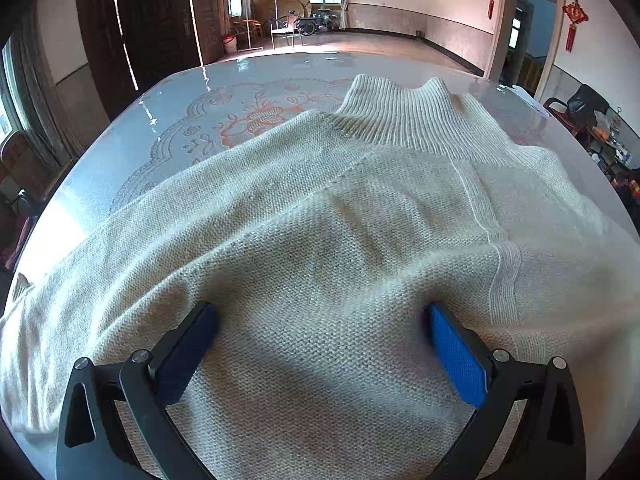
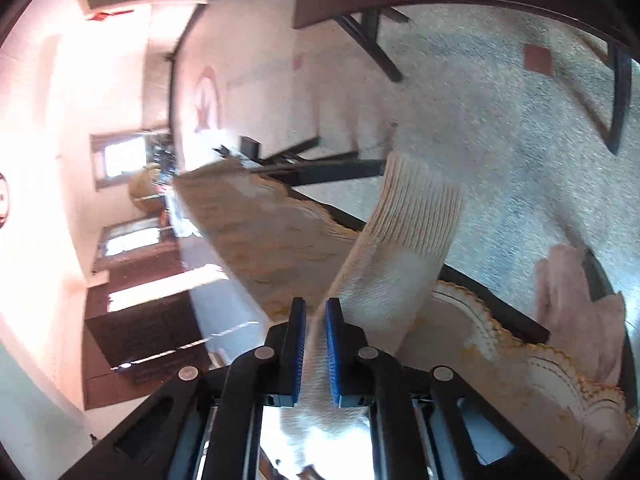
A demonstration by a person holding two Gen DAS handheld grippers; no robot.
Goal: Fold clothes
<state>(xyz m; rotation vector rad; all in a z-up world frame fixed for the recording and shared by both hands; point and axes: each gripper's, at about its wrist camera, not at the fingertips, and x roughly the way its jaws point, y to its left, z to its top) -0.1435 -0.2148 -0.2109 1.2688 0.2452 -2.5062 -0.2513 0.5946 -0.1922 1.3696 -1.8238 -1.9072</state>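
Observation:
A cream knitted sweater [image 1: 320,220] lies spread on the table [image 1: 180,92], with its ribbed collar [image 1: 392,112] at the far side. My left gripper [image 1: 320,308] is open wide, and both blue pads rest on the sweater's body with a broad stretch of knit between them. In the rolled right wrist view, my right gripper [image 2: 315,304] is shut on the sweater's sleeve [image 2: 384,284]. The sleeve runs out past the fingertips and its ribbed cuff [image 2: 420,204] reaches over the table's edge.
The table carries a glossy cloth with a floral pattern and a scalloped border [image 2: 500,360]. A pink garment [image 2: 576,308] lies at the right. Beyond the table are a dark wooden cabinet [image 1: 152,20], a doorway [image 1: 524,40] and a black chair [image 1: 580,104].

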